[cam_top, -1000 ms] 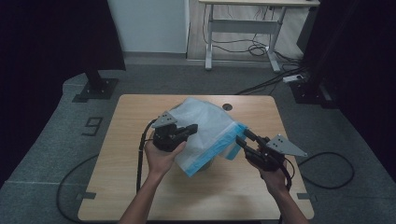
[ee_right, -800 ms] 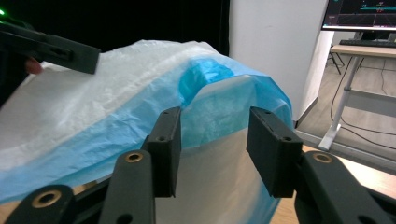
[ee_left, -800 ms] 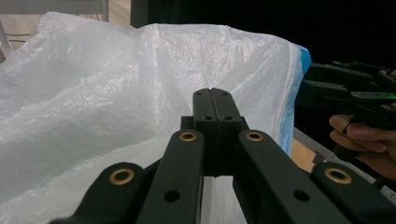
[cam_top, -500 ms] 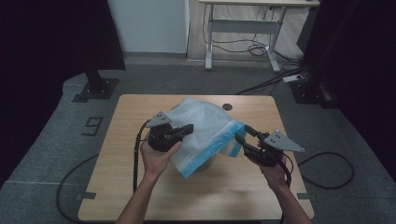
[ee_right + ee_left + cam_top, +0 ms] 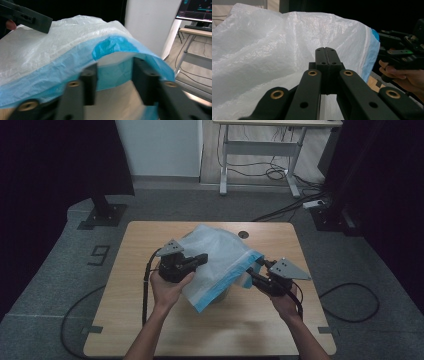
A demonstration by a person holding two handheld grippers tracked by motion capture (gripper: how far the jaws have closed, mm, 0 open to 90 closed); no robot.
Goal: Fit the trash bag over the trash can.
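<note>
Wooden table (image 5: 150, 330) under dim light, a white bag with a blue hem (image 5: 220, 255) lifted over its middle.
Left gripper (image 5: 200, 260) is clenched on the bag's upper layer; right gripper (image 5: 252, 275), jaws closing, straddles the blue hem ungripped and may slip off that slack, slippery edge.

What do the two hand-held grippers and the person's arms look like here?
Both the left gripper and the right gripper are black with brass-ringed holes in the jaws, a grey three-cornered plate on top and a trailing black cable. The forearms are bare, with no sleeves.
</note>
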